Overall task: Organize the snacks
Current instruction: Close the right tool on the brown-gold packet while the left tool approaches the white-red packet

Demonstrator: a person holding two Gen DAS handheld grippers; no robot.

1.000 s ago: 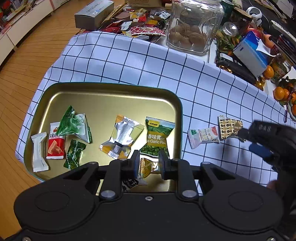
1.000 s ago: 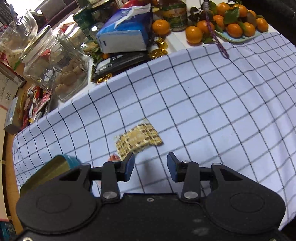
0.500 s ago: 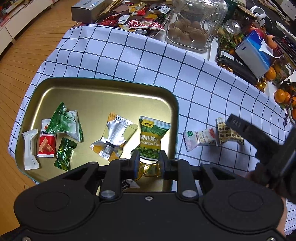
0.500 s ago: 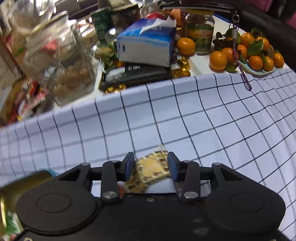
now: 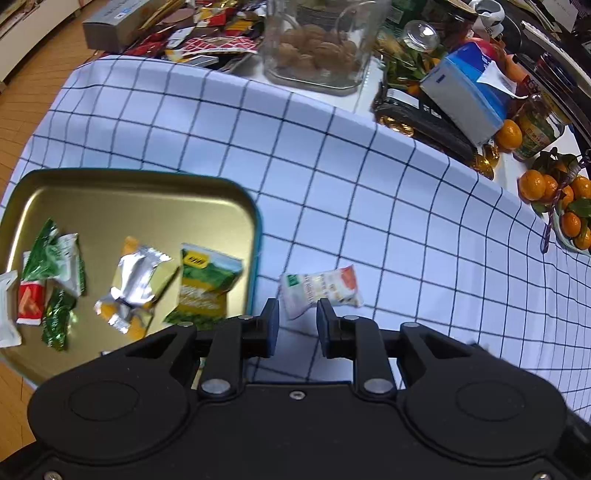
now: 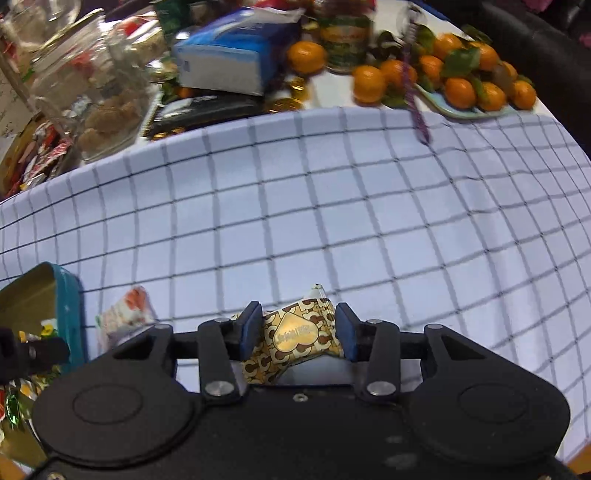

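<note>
A gold tray (image 5: 122, 201) with a teal rim lies on the checked cloth and holds several wrapped snacks, among them a green garlic pea packet (image 5: 205, 288) and a silver-and-orange packet (image 5: 133, 286). My left gripper (image 5: 294, 324) is open and empty, just short of a white-and-orange snack packet (image 5: 321, 290) lying on the cloth right of the tray. My right gripper (image 6: 298, 330) is shut on a gold-and-brown patterned snack (image 6: 295, 334), held above the cloth. The white-and-orange packet (image 6: 125, 319) and the tray's corner (image 6: 68, 295) show at the lower left of the right wrist view.
Behind the cloth stand a glass jar of nuts (image 5: 317, 48), a blue tissue box (image 5: 469, 96), a pile of loose snacks (image 5: 207, 37), a can (image 6: 345, 35) and a plate of tangerines (image 6: 476, 92). Wooden floor shows past the table's left edge.
My left gripper let go of the gold candy in the tray and moved right toward the white-and-orange packet. My right gripper closed on the patterned snack and lifted it off the cloth.
</note>
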